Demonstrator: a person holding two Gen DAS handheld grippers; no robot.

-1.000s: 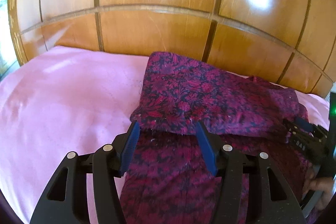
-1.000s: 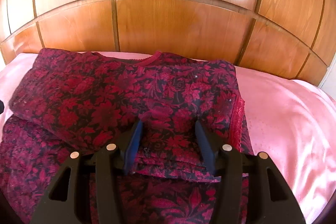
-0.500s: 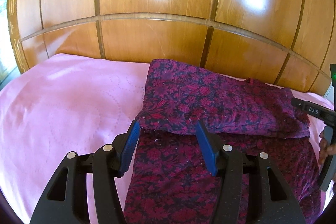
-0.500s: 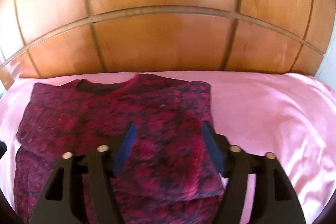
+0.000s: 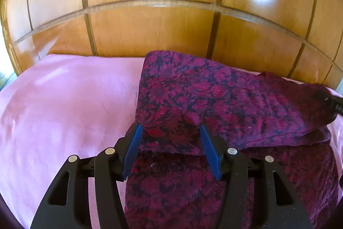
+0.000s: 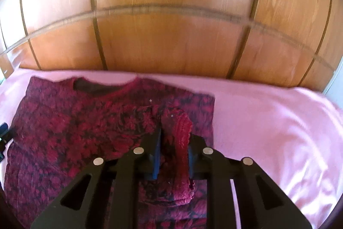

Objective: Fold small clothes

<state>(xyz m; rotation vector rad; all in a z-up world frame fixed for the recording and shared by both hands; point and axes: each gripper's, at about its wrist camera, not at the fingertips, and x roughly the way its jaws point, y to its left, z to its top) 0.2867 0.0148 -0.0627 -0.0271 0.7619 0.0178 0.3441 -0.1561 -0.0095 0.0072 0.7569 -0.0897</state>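
A dark red floral garment (image 5: 214, 96) lies on the pink sheet with its upper part folded over the lower. In the left wrist view my left gripper (image 5: 170, 126) stands open at the fold's near left corner. That corner sits between the blue pads (image 5: 133, 143) without being squeezed. In the right wrist view the same garment (image 6: 75, 121) shows its neckline toward the headboard. My right gripper (image 6: 174, 132) is closing, and its pads press on a bunched ridge of the red-trimmed right edge (image 6: 182, 128), raised slightly off the layer below. Its black tip (image 5: 335, 103) shows at the right edge of the left wrist view.
A glossy wooden panelled headboard (image 5: 150, 31) rises right behind the bed. Pink sheet (image 5: 64, 100) spreads to the left of the garment, and more pink sheet (image 6: 268, 121) lies to its right. A bright window strip shows at the far left edge.
The right gripper's jaws went from wide apart above the garment to closed on a bunch of its right edge. The left gripper moved forward until the fold's corner came between its pads.
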